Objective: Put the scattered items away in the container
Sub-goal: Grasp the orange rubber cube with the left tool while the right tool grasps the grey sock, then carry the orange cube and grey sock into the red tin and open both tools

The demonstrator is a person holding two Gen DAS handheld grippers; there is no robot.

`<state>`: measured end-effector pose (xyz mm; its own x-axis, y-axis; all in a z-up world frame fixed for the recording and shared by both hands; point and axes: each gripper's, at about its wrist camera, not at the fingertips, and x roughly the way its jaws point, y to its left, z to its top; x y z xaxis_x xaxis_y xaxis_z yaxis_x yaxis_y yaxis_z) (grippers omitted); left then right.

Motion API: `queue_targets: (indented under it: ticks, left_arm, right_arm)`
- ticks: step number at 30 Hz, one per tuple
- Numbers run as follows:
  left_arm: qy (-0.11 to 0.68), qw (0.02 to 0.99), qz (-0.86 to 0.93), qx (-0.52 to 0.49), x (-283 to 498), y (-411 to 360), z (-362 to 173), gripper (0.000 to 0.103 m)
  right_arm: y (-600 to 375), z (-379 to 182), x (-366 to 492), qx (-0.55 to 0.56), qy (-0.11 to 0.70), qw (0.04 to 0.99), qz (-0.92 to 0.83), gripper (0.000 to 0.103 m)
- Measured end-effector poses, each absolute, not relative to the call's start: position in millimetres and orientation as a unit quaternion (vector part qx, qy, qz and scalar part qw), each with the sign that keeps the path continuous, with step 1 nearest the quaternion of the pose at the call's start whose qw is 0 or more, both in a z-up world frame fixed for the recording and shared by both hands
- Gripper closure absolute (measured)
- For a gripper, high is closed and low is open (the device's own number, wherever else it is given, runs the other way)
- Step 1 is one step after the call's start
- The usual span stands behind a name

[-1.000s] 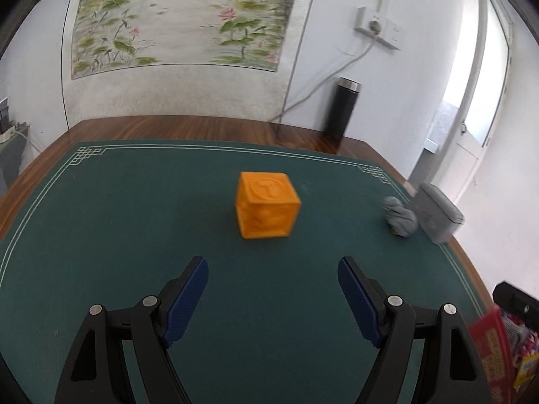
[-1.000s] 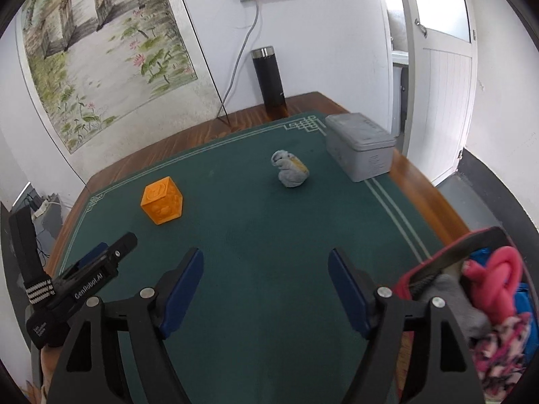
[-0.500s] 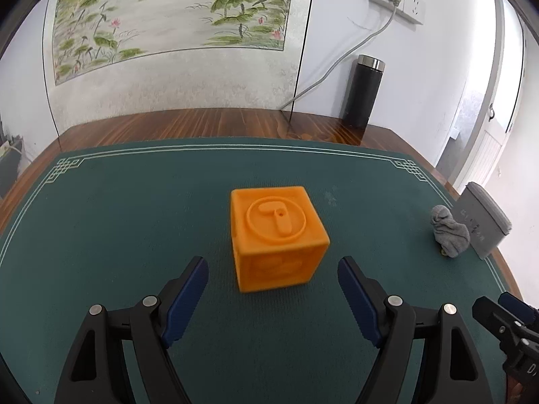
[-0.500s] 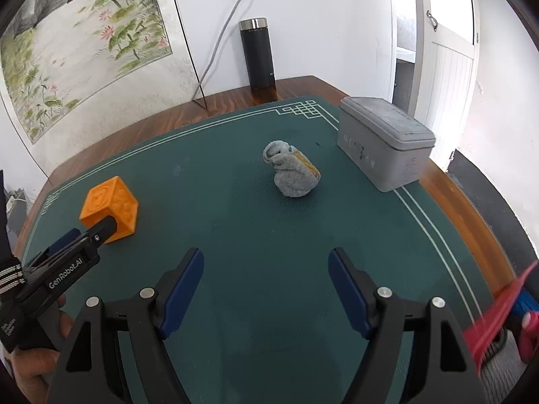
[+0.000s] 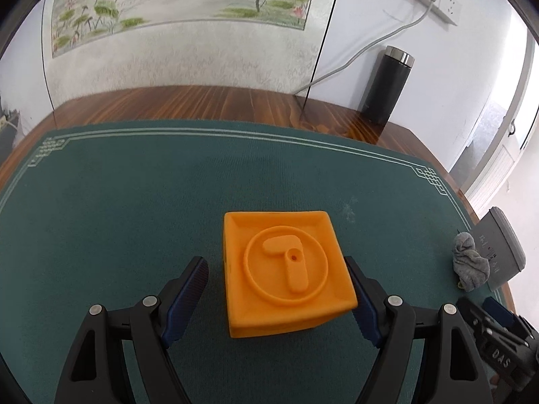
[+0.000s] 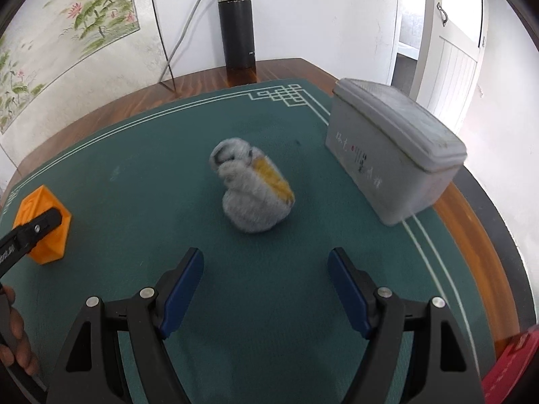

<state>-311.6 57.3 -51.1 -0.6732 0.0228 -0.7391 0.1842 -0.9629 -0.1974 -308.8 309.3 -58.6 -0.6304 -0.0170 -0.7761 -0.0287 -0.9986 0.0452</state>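
We have the left gripper (image 5: 278,289) with its jaws spread wide around the orange cube (image 5: 286,272) on the green mat (image 5: 118,219) — the cube sits off-centre, nearly touching the right-hand pad, with a clear gap on the other side. We should centre it, then close squarely on the flat side faces. Our right gripper (image 6: 266,289) is open and empty, the grey rolled sock (image 6: 252,188) lying just ahead of it beside the grey lidded box (image 6: 394,155) — ease further forward before closing.
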Motion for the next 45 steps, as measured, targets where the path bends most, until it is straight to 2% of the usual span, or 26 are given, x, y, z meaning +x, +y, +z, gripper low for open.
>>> queue_targets:
  ticks: [12,13,14,15,16,18,25,30,37,45]
  left_arm:
    - [0.103,0.043,-0.903,0.415,-321.7,64.1,-55.6,0.022]
    - [0.105,0.044,-0.903,0.414,-321.2,63.2,-55.4,0.022]
    - [0.110,0.046,-0.904,0.411,-319.9,61.0,-55.0,0.028]
    - [0.115,0.049,-0.904,0.409,-318.6,58.7,-54.6,0.031]
    - [0.118,0.051,-0.904,0.407,-317.3,56.9,-54.3,0.043]
    - [0.121,0.054,-0.905,0.405,-314.7,54.4,-54.1,0.047]
    - [0.124,0.060,-0.907,0.399,-296.3,53.3,-48.8,0.048]
    - [0.117,0.047,-0.913,0.389,-263.0,70.1,-36.2,0.048]
    - [0.096,-0.023,-0.922,0.374,-194.6,123.0,-10.8,0.048]
    - [0.084,-0.110,-0.922,0.361,-108.1,188.1,23.3,0.048]
  right_arm:
    - [296.1,-61.1,-342.6,-0.436,-0.001,-0.009,0.900,0.024]
    - [295.4,-61.2,-342.6,-0.435,-0.002,-0.010,0.900,0.026]
    - [295.2,-60.6,-342.0,-0.433,-0.002,-0.010,0.901,0.034]
    - [295.3,-59.8,-340.8,-0.431,-0.001,-0.006,0.903,0.049]
    - [295.3,-59.4,-339.6,-0.429,0.000,-0.001,0.903,0.055]
    - [293.9,-59.0,-334.9,-0.428,0.006,0.002,0.904,0.057]
    - [278.1,-48.9,-298.6,-0.416,0.017,-0.009,0.909,0.059]
    - [269.3,-20.0,-248.4,-0.401,0.025,-0.022,0.916,0.059]
    - [290.1,30.9,-154.8,-0.361,0.006,-0.021,0.932,0.059]
    - [360.6,64.9,-64.0,-0.341,0.031,-0.009,0.940,0.059]
